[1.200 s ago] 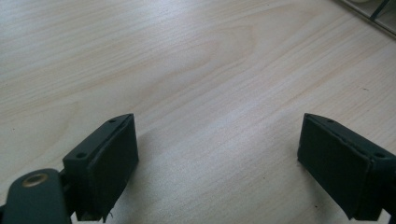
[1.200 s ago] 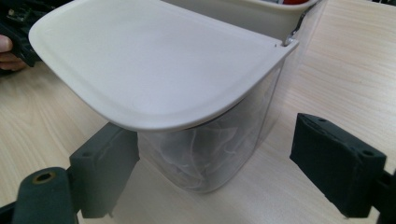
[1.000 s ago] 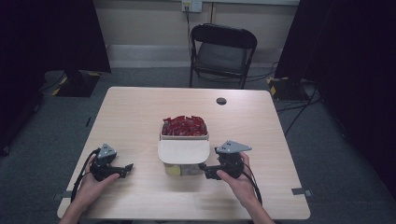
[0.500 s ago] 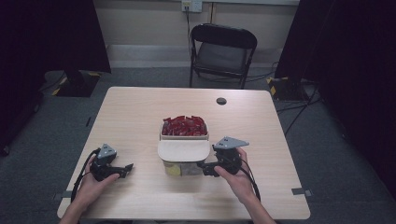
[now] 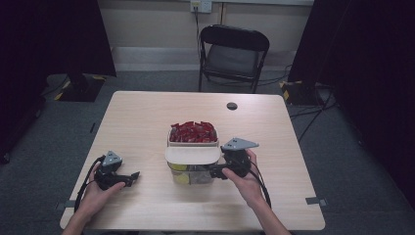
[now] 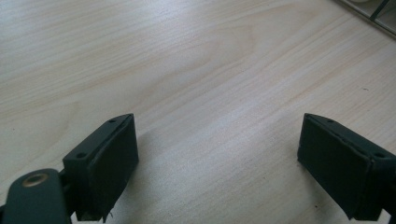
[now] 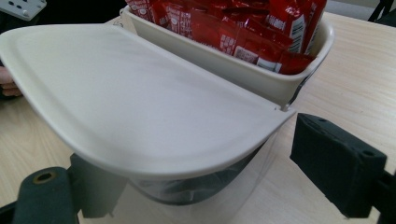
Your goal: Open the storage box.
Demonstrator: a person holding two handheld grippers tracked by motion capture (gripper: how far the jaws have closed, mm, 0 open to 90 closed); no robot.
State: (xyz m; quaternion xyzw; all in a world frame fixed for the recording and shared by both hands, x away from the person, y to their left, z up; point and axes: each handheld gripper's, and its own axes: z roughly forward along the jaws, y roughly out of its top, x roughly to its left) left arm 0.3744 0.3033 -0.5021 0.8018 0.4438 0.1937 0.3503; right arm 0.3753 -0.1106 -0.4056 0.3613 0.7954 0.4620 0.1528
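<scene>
Right gripper (image 5: 214, 172) sits at the right side of the condiment organiser (image 5: 192, 161), near the front edge of the table (image 5: 147, 112), my hand wrapped around its body and the grey three-cornered plate on top. In the right gripper view my jaws stand spread, one on each side of the cream shelf (image 7: 135, 98) that juts out from the organiser's front; the left jaw lies partly under the shelf's rim, the right jaw stands just off its corner. I cannot tell whether either pad touches the plastic, and nothing is clamped between them. Behind the shelf, the upper cream bin (image 7: 243, 70) is packed with red sauce packets (image 7: 243, 28), standing on edge and rising above the rim. Below the shelf a clear lower compartment (image 7: 196, 196) shows, contents dim; from the high view something yellow-green (image 5: 180, 179) is visible through its wall. Left gripper (image 5: 129, 177) rests low over the table, well apart from the organiser, to its left, held in my left hand (image 5: 95, 193) with the cable looping back toward me. In the left gripper view its jaws are wide apart with bare pale wood grain between them, gripping nothing. A small dark round object (image 5: 232, 105) lies on the far side of the table, and a folding chair (image 5: 234, 54) stands beyond the far edge.
</scene>
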